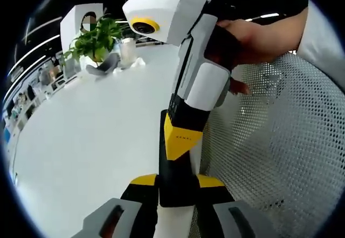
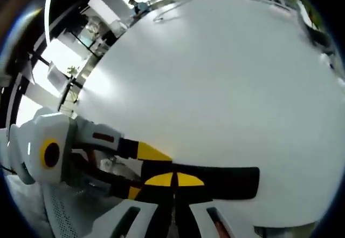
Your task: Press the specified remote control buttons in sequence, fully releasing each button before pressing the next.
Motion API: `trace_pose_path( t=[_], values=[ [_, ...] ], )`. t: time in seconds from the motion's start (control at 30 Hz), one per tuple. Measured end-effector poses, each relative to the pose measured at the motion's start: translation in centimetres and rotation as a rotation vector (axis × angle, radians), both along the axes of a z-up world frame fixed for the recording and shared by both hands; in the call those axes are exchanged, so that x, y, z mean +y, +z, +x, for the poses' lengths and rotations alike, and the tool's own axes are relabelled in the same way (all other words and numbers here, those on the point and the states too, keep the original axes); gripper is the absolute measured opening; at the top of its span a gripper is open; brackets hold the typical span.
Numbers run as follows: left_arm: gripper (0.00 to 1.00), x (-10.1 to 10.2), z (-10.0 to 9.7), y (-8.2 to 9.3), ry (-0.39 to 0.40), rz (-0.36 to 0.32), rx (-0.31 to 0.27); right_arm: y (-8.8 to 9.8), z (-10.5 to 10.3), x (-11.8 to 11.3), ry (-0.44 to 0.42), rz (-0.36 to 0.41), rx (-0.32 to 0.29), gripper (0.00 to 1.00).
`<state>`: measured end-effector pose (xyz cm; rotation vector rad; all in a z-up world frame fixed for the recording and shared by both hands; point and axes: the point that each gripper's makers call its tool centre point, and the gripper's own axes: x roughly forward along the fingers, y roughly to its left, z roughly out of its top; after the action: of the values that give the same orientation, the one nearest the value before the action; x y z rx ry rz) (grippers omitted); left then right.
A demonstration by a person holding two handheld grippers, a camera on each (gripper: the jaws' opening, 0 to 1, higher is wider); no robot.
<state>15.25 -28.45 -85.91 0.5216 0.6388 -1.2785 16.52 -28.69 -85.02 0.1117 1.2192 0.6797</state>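
A long black remote control [image 1: 165, 124] is held above the white table [image 1: 97, 141], and my left gripper [image 1: 177, 183] is shut on its near end with a yellow jaw tip on either side. My right gripper [image 1: 182, 140] comes down from above with its yellow tips together and resting on the remote's face. A hand [image 1: 253, 38] grips that tool. In the right gripper view the remote [image 2: 226, 181] lies crosswise. My right gripper [image 2: 172, 180] is shut, its tips against the remote's edge. My left gripper [image 2: 144, 172] reaches in from the left and clamps the remote. The buttons are hidden.
A white mesh chair back [image 1: 280, 141] stands close on the right. A potted plant [image 1: 97, 38] and a pale cup [image 1: 128, 52] sit at the table's far end. The broad white table top [image 2: 215, 76] stretches ahead. Office shelves and windows lie beyond.
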Motion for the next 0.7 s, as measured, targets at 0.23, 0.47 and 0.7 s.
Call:
trace_pose_path(
  t=[0.23, 0.47, 0.7],
  values=[
    [0.25, 0.07, -0.04, -0.05, 0.017, 0.003, 0.008, -0.08, 0.00, 0.09, 0.045, -0.045, -0.089, 0.00],
    [0.25, 0.02, -0.01, -0.07, 0.034, 0.017, 0.011, -0.14, -0.16, 0.20, 0.103, -0.075, -0.153, 0.00],
    [0.25, -0.16, 0.10, -0.08, 0.064, 0.042, 0.011, -0.02, -0.15, 0.22, 0.141, -0.069, -0.186, 0.00]
  ],
)
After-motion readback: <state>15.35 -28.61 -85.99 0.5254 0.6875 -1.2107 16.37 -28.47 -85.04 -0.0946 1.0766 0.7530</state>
